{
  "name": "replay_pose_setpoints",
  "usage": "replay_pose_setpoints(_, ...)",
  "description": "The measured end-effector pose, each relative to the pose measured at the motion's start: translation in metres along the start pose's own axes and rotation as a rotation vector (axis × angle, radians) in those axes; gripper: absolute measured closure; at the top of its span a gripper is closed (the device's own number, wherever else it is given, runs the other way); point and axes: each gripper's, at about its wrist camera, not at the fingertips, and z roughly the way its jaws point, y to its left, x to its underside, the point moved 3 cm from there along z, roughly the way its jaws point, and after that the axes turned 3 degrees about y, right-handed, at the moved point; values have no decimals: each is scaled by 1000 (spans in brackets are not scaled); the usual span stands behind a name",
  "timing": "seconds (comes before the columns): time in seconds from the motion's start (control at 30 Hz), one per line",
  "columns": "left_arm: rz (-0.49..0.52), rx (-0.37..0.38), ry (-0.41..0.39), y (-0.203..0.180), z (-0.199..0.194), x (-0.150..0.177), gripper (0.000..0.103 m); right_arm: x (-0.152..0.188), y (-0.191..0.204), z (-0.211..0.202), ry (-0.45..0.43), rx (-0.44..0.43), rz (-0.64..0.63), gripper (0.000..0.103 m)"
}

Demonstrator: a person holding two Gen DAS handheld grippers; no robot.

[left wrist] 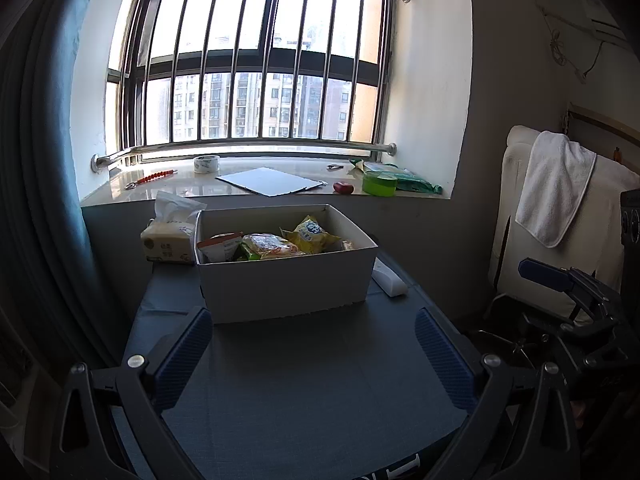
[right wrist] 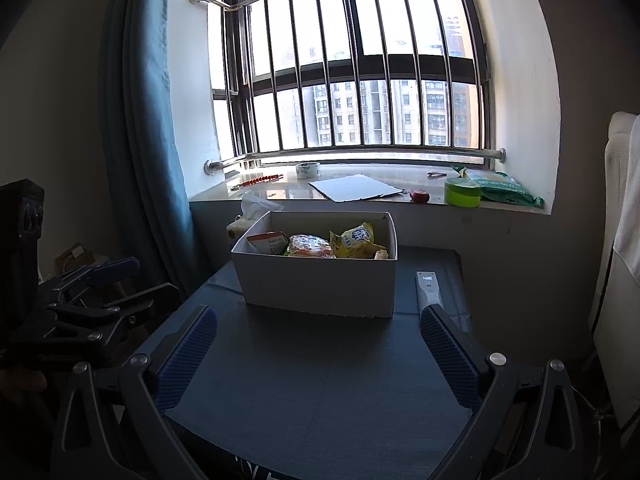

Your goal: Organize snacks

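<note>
From my left wrist camera, my left gripper hangs with its blue-padded fingers spread wide and nothing between them, above the dark grey table top. The white rectangular cardboard box stands on this table, in front of my fingers and apart from them. Inside the box I see a yellow crinkled snack bag, an orange-patterned transparent packet and a red-and-white packet leaning at the box's left end. A soft tissue pack touches the box's left wall, and a white remote control lies just beside its right wall. Behind the box, on the marble window sill, lies a green plastic bag; I cannot tell if it is a snack.

From my right wrist camera, my right gripper is also released and holds nothing, near the front of the same box. The yellow bag and the other packets sit inside. On the table around the box I see no loose snack.

I judge the task nearly finished or finished: the snacks are collected in the box and both my claws are free. Perhaps only the green bag on the sill is left.
</note>
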Motion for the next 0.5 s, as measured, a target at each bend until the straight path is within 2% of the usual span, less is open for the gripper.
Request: replay_pose_setpoints(0.5, 0, -2, 2, 0, 0, 1, 0, 0, 0, 0, -1, -1, 0, 0)
